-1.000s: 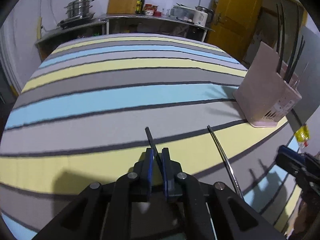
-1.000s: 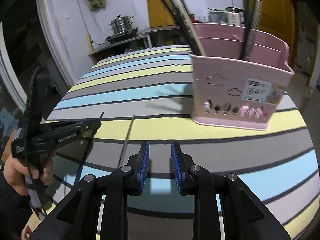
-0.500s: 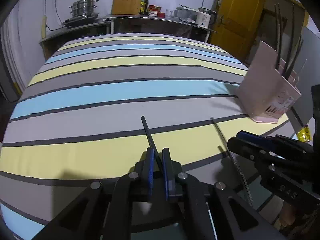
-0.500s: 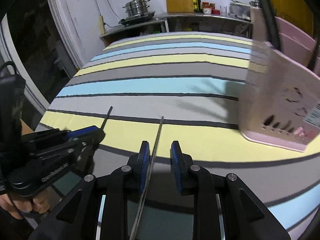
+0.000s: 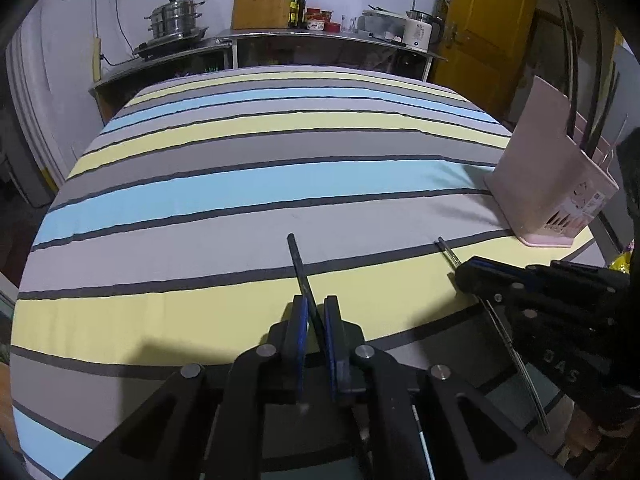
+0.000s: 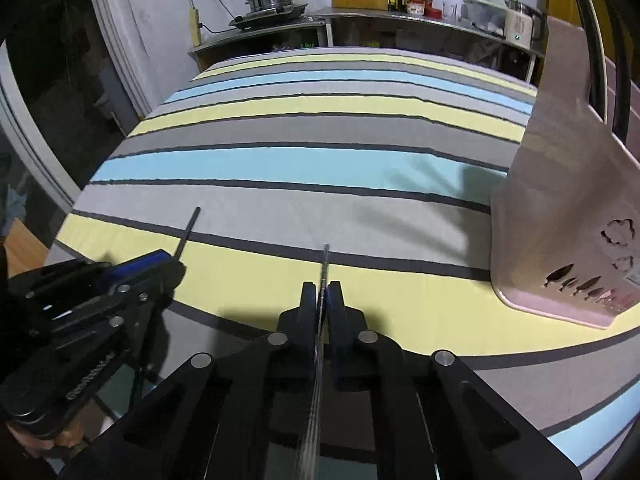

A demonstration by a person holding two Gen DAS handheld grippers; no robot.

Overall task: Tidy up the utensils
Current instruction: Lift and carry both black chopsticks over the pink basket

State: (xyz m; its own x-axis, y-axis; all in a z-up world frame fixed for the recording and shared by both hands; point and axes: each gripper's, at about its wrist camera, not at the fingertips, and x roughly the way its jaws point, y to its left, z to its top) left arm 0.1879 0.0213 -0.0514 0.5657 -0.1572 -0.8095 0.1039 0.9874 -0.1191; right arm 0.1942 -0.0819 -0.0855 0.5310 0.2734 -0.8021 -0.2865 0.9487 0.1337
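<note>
On the surface covered by a striped cloth of grey, yellow and light blue bands, two long thin utensils are being held near the front edge. The left tongs are being kept closed on a slender black chopstick, which is pinched between the blue pads and is projecting forward over the yellow band. The right tongs are being closed on a thin silver metal chopstick; the pads are pressed against it with almost no gap, and its tip is lying at the dark line between the yellow and grey bands. In the left wrist view the right tongs are seen beside the left ones, clamped over the same metal stick. A pale pink plastic utensil holder is standing upright on the cloth to the right, apart from both tongs, with several dark chopsticks and thin metal pieces standing in it.
</note>
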